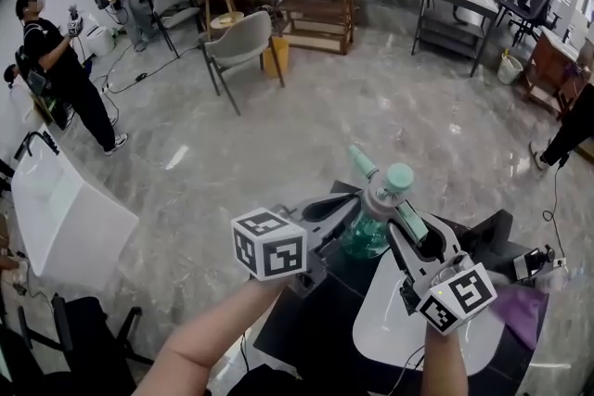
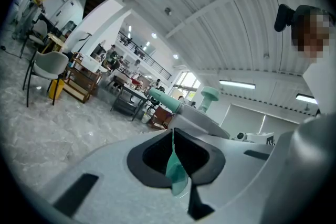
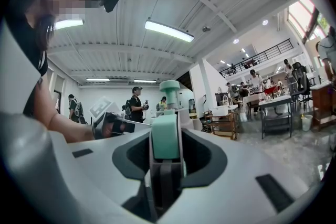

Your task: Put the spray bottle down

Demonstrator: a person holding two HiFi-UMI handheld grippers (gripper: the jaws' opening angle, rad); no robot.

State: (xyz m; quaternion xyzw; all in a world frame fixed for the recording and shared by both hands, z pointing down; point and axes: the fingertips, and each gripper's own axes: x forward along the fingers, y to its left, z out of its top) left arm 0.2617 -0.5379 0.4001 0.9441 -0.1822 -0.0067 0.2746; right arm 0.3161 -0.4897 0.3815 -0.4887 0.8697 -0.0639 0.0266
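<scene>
A spray bottle (image 1: pixel 369 235) with a clear green body and a mint head hangs in the air above a white round table (image 1: pixel 394 334), nozzle pointing up-left. My left gripper (image 1: pixel 345 220) reaches in from the left and is shut on the green body. In the left gripper view a sliver of the green bottle (image 2: pixel 176 174) is pinched between the jaws of the left gripper (image 2: pixel 175 162). My right gripper (image 1: pixel 403 223) comes from the lower right. In the right gripper view the right gripper (image 3: pixel 166 165) is shut on the bottle's mint trigger part (image 3: pixel 166 136).
A black surface (image 1: pixel 316 329) lies under the white table, with a purple cloth (image 1: pixel 520 311) at the right. A white panel (image 1: pixel 65 213) stands at the left. Farther off are a grey chair (image 1: pixel 243 42), wooden shelves (image 1: pixel 316 14), tables and a person (image 1: pixel 60 70) on the marble floor.
</scene>
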